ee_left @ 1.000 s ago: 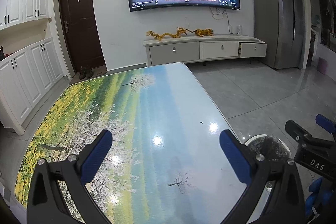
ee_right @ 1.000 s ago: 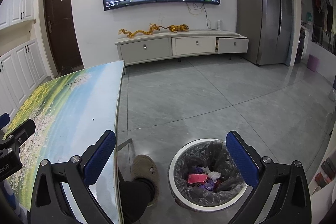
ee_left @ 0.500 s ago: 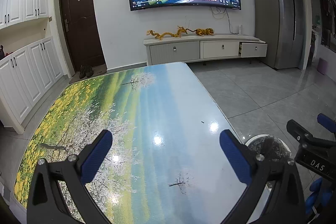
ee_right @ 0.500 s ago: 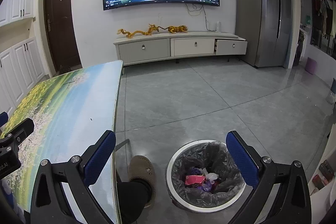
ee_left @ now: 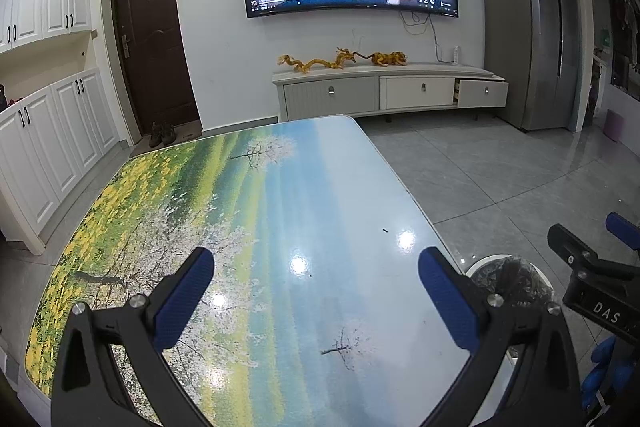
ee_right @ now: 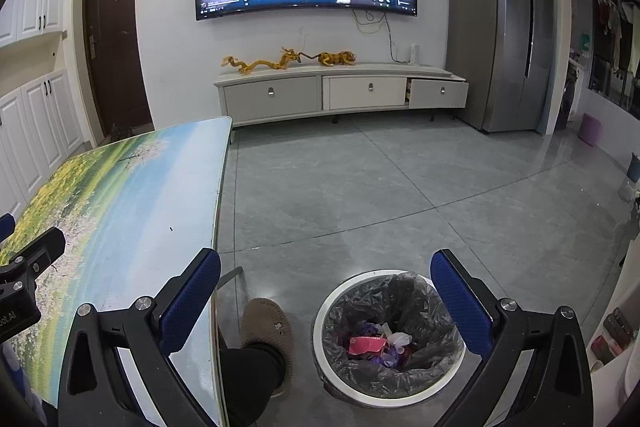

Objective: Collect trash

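Observation:
A white trash bin (ee_right: 320, 311) with a black liner stands on the floor right of the table. Pink, white and purple trash (ee_right: 378, 345) lies inside it. My right gripper (ee_right: 326, 267) is open and empty, held above the bin and the table's right edge. My left gripper (ee_left: 316, 271) is open and empty above the table (ee_left: 248, 211), whose top bears a flowering landscape print. In the left wrist view the bin (ee_left: 508, 275) shows past the table's edge, with the right gripper's body beside it. A tiny dark speck (ee_left: 385, 230) lies on the table.
A person's foot in a brown slipper (ee_right: 266, 323) stands on the floor between table and bin. A TV cabinet (ee_right: 340, 95), a grey fridge (ee_right: 504, 39), white cupboards (ee_left: 52, 131) and a dark door (ee_left: 148, 39) line the walls. Grey tiled floor spreads to the right.
Both grippers stay open and almost still. The right wrist view has shifted slightly, so the bin sits a little lower and more central. Only the TV picture differs otherwise.

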Action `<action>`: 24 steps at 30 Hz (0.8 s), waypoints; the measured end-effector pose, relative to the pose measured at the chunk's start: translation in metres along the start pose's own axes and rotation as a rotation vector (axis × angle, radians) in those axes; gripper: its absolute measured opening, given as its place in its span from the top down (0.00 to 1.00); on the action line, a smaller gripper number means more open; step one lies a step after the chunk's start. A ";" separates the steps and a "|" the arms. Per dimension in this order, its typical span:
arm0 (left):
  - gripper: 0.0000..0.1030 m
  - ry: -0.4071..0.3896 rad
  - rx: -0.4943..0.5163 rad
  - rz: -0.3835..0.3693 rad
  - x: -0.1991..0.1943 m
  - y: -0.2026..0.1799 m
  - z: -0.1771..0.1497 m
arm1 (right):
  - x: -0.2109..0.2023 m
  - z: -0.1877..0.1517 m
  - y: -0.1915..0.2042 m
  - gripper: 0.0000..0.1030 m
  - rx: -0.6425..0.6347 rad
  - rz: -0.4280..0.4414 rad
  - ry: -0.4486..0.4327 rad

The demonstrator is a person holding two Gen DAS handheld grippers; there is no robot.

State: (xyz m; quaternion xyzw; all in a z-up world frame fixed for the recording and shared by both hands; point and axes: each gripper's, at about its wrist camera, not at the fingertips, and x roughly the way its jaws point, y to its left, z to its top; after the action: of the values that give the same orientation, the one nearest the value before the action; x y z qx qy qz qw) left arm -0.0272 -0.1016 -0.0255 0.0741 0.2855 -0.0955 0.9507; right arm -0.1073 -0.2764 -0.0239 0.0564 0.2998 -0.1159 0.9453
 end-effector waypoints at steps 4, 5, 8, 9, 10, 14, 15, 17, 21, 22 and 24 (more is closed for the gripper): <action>0.00 0.003 0.000 -0.003 0.000 0.000 0.000 | 0.000 0.000 0.000 0.00 -0.001 -0.001 0.000; 0.00 0.003 0.000 -0.003 0.000 0.000 0.000 | 0.000 0.000 0.000 0.00 -0.001 0.000 0.000; 0.00 0.003 0.000 -0.003 0.000 0.000 0.000 | -0.001 0.001 0.001 0.00 -0.003 -0.001 0.001; 0.00 0.003 0.000 -0.003 0.000 0.000 0.000 | -0.001 0.001 0.000 0.00 -0.003 -0.001 0.000; 0.00 0.003 0.000 -0.002 0.000 0.000 0.000 | -0.001 0.001 0.000 0.00 -0.003 -0.002 0.000; 0.00 0.003 0.000 -0.003 0.000 0.000 0.000 | -0.001 0.002 0.000 0.00 -0.003 -0.002 0.000; 0.00 0.003 0.000 -0.004 0.000 0.000 0.000 | -0.001 0.002 0.000 0.00 -0.004 -0.002 -0.001; 0.00 0.003 0.000 -0.002 0.000 -0.001 0.000 | -0.001 0.002 0.000 0.00 -0.005 -0.002 -0.002; 0.00 0.004 -0.001 -0.005 0.001 0.000 -0.001 | -0.001 0.002 0.000 0.00 -0.009 -0.003 -0.003; 0.00 0.004 -0.001 -0.004 0.001 0.000 -0.001 | -0.001 0.002 0.000 0.00 -0.010 -0.003 -0.002; 0.00 0.005 -0.002 -0.005 0.001 0.000 -0.001 | -0.001 0.002 0.001 0.00 -0.010 -0.003 -0.002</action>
State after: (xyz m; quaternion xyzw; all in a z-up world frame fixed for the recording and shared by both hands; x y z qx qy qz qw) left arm -0.0269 -0.1014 -0.0268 0.0727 0.2882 -0.0973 0.9498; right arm -0.1066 -0.2757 -0.0215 0.0508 0.2994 -0.1159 0.9457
